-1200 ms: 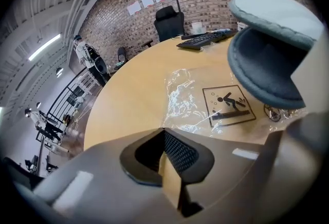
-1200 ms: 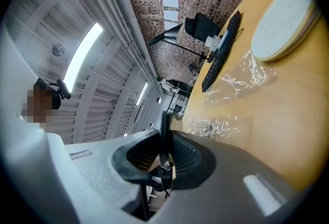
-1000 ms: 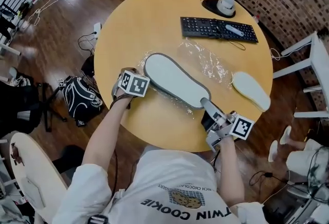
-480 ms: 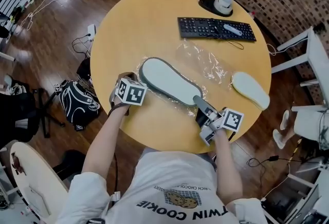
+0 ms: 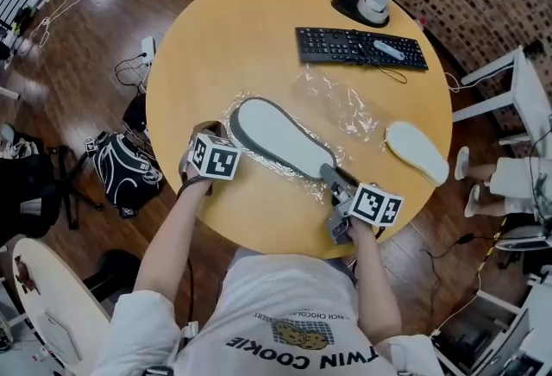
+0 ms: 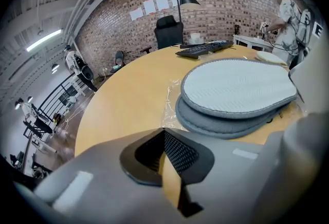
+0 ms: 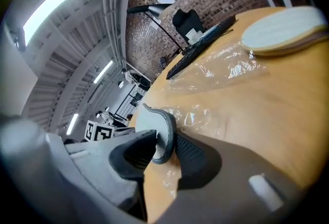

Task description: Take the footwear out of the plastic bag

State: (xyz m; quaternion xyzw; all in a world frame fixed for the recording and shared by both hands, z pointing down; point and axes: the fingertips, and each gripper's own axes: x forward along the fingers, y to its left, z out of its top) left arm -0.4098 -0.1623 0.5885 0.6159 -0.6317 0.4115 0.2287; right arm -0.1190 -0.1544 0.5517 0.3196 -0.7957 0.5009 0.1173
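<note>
R tool point(image 7: 164, 142): jaws opening, heel rim of the grey slippers point(image 5: 280, 140) between them, grip looks let go. L tool point(image 6: 164, 138): jaws together by the toe end, nothing seen betw. them. Grey slippers lie stacked mid-surface point(image 5: 224, 47) on the crinkled plastic bag point(image 5: 345, 105). A pale slipper point(image 5: 417, 152) sits well apart, already free. Prob. nearly done, but can't tell if clear film wraps the grey pair, or if L tool pinches any.

Your head camera looks steeply down on the table point(image 5: 259, 29); your gripper cameras skim it low (jaws close up), sharing the grey slipper point(image 6: 236, 89) from opposite ends.
</note>
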